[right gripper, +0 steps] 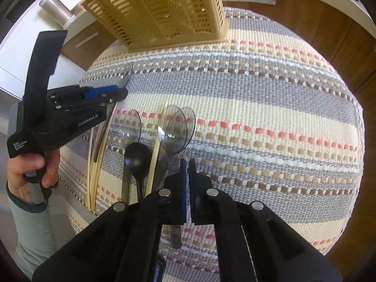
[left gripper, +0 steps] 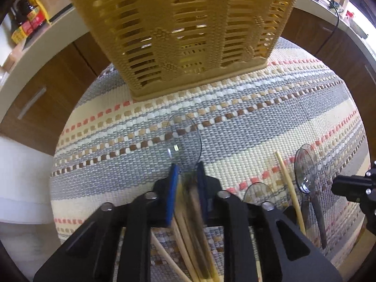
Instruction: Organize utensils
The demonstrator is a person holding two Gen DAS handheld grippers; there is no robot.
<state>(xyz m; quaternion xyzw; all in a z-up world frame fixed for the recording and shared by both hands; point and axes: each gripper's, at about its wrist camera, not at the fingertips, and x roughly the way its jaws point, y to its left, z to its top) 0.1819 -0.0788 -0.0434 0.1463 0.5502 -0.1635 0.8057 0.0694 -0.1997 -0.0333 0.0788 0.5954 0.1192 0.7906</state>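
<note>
My left gripper clamps a clear plastic spoon above the striped mat; right gripper pads together, empty, beside spoons.

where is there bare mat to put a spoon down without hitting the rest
Free: the wide striped mat right of the clear spoons, out to its right edge, and the strip between them and the yellow basket. Crowded: the left side, with the black spoon, chopsticks and left gripper.

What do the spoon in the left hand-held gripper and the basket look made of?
Spoon: clear, glossy plastic by the look; the mat's weave shows through its bowl. Basket: tan moulded plastic, matte, with slotted walls imitating wicker.
</note>
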